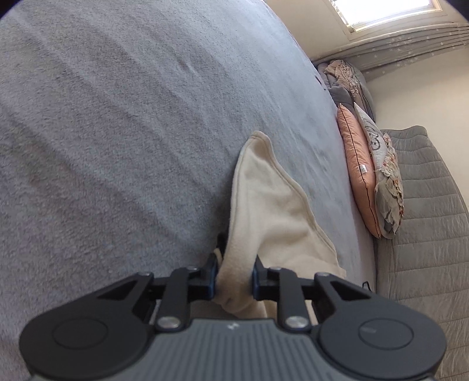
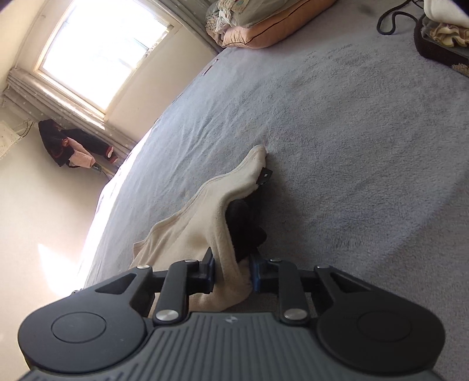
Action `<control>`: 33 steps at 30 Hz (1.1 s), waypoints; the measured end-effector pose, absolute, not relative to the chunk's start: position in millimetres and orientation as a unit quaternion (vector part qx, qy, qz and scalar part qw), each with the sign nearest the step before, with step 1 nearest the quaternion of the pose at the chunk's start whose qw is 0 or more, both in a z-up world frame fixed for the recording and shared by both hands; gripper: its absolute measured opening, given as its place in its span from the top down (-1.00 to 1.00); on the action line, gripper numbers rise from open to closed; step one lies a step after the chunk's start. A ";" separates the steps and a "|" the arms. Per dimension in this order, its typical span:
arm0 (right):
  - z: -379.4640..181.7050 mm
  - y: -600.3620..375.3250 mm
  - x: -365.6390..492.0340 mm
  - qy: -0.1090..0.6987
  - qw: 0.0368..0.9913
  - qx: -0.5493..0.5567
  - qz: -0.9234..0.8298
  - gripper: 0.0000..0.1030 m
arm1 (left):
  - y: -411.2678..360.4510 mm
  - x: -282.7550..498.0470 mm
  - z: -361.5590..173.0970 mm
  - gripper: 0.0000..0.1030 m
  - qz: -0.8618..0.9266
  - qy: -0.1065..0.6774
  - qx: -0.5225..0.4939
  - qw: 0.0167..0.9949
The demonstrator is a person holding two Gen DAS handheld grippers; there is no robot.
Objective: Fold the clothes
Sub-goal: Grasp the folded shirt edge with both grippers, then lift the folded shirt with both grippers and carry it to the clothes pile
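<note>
- Left tool (image 1: 234, 275) — clamped on a bunched edge of the cream cloth (image 1: 263, 205); cloth runs forward from the fingers and lies on the bed (image 1: 117, 132).
- Right tool (image 2: 231, 272) — also clamped on the cream cloth (image 2: 190, 228), fabric pinched between its blue pads (image 2: 209, 271).
- Right view: cloth is lifted into a ridge, its far tip touching the bed (image 2: 351, 146); a dark object (image 2: 243, 228) sits under the raised fold, can't tell what it is; a small black tag (image 2: 264, 175) shows near the tip.
- Bed cover is grey and fuzzy, mostly bare around the cloth.
- Pink pillow (image 1: 356, 173) and patterned pillow (image 1: 384, 181) stand at the bed's edge, well apart from the cloth.
- Window (image 2: 99, 49) bright; dark clothes (image 2: 70, 145) hang below it.
- Black cable (image 2: 392, 20) on the bed's far side.
</note>
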State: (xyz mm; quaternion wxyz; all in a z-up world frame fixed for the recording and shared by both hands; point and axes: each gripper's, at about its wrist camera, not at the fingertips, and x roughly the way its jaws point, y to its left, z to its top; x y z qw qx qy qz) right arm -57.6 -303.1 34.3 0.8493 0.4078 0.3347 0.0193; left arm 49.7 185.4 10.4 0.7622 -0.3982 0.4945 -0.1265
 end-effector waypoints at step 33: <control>14.4 -305.1 -115.5 0.319 0.798 0.508 0.055 0.52 | 193.3 28.9 18.3 0.65 -0.146 0.484 -0.414 0.757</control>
